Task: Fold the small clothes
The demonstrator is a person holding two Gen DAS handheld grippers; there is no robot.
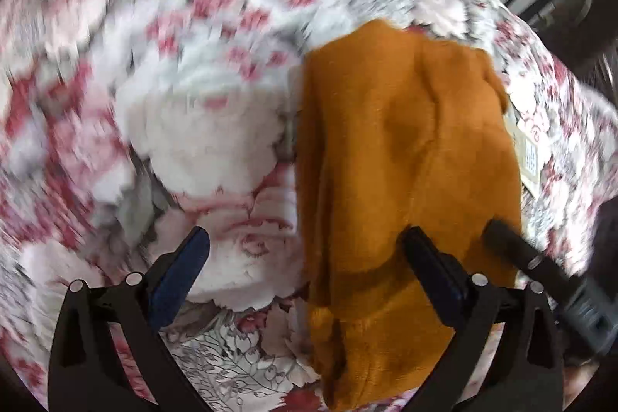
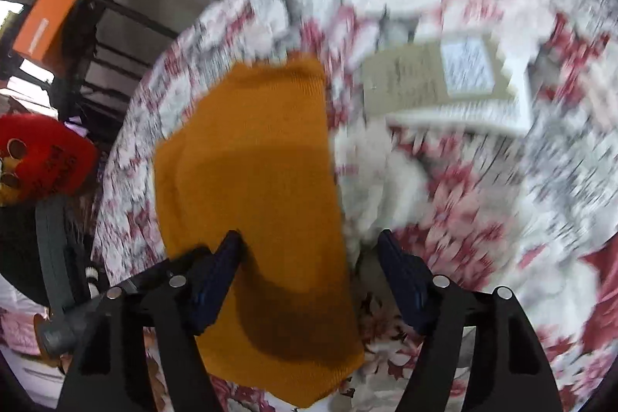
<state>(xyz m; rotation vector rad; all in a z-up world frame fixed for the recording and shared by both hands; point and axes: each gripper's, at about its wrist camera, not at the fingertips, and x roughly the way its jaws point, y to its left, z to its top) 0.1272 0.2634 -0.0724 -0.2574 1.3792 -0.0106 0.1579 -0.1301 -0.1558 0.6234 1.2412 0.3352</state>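
Note:
A mustard-orange knit garment [image 1: 405,157] lies folded lengthwise on the floral bedspread [image 1: 154,64]; it also shows in the right wrist view [image 2: 255,180]. My left gripper [image 1: 305,246] is open, its right finger over the garment's near end, its left finger over the bedspread. My right gripper [image 2: 309,250] is open and straddles the garment's right edge. A finger of the right gripper [image 1: 513,250] shows at the garment's right side in the left wrist view. Both views are motion-blurred.
A beige card with a white label [image 2: 436,76] lies on the bedspread [image 2: 502,180] right of the garment; it also shows in the left wrist view [image 1: 527,153]. A black metal bed frame [image 2: 116,26], an orange box [image 2: 46,18] and a red object [image 2: 42,161] stand at the left.

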